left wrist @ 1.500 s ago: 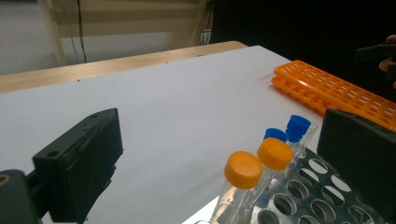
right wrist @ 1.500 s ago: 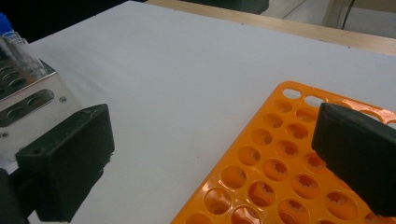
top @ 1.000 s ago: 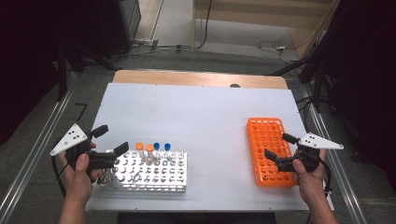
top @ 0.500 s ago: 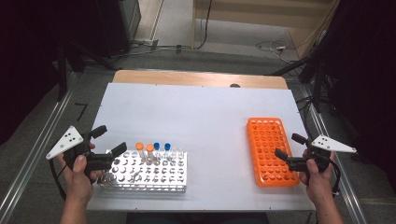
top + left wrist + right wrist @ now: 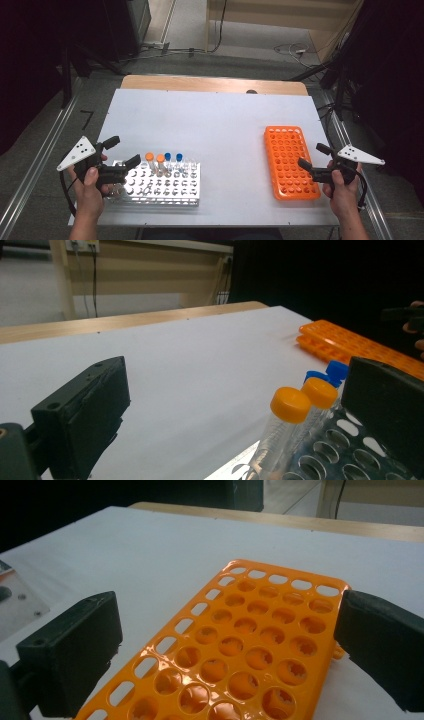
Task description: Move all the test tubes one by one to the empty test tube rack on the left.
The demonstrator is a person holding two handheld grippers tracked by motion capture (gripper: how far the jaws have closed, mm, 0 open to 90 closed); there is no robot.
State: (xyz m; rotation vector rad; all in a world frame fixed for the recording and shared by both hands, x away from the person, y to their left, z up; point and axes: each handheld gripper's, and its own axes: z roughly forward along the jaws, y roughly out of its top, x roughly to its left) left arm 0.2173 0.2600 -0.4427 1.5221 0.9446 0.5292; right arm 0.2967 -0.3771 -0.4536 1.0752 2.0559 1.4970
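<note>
A white tube rack [image 5: 165, 189] sits at the front left and holds two orange-capped tubes [image 5: 155, 158] and two blue-capped tubes [image 5: 173, 156] in its back row. My left gripper [image 5: 124, 151] hovers open at the rack's left end, one jaw over the rack's corner. In the left gripper view the orange caps [image 5: 302, 399] and blue caps [image 5: 336, 371] stand just inside the right jaw, with the left gripper [image 5: 240, 390] holding nothing. An empty orange rack [image 5: 290, 160] lies at the front right. My right gripper [image 5: 313, 155] is open at that rack's right edge. The right gripper [image 5: 230, 630] frames the orange rack [image 5: 250, 645].
A wooden strip [image 5: 215, 84] runs along the table's far edge, with a small dark spot [image 5: 251, 91] on it. Bare white tabletop [image 5: 215, 130] spreads between the two racks. Metal rails [image 5: 35, 165] flank the table, and cables lie on the floor beyond.
My right gripper has drifted to the right, from over the orange rack to its right edge. The left gripper has barely moved. Both stayed open.
</note>
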